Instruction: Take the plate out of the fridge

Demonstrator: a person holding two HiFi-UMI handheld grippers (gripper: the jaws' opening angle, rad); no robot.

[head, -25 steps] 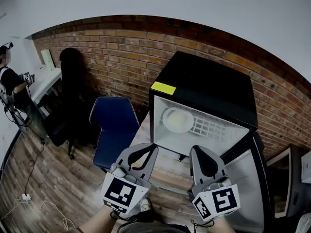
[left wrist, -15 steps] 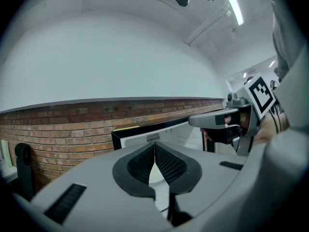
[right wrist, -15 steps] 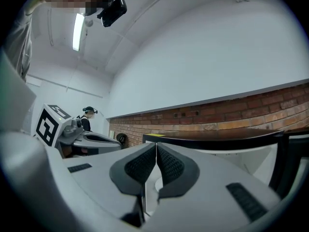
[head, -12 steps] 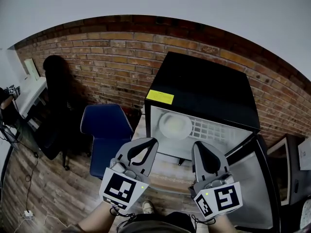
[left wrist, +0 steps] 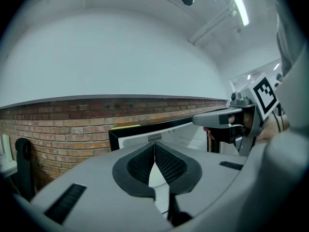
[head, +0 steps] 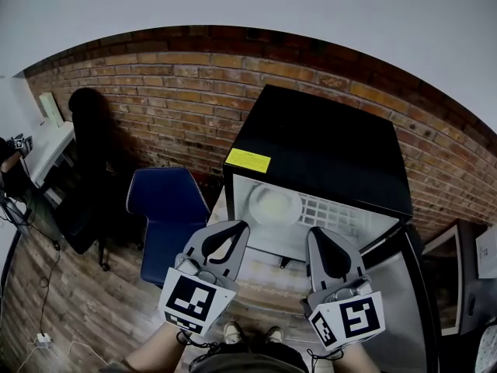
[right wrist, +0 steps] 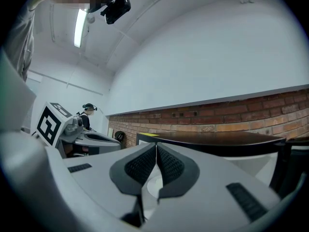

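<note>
A small black fridge (head: 326, 150) stands open against the brick wall, its door (head: 404, 301) swung out to the right. A white plate (head: 275, 205) lies on the wire shelf (head: 334, 212) inside, at the left. My left gripper (head: 241, 225) is shut and empty, held in front of the fridge, short of the opening. My right gripper (head: 314, 231) is beside it, also shut with nothing in it. In the left gripper view the pads (left wrist: 164, 162) meet, with the fridge (left wrist: 145, 134) ahead. In the right gripper view the pads (right wrist: 166, 164) touch and the plate (right wrist: 153, 183) shows below them.
A blue chair (head: 171, 208) stands left of the fridge and a dark office chair (head: 89, 169) further left. A person's hand (head: 9, 162) shows at a white desk (head: 46, 146) at the far left. The floor (head: 70, 317) is wood planks with a cable.
The view has shifted, so the fridge sits a little further left and lower in the head view. Both grippers hold about the same place, shut throughout.
</note>
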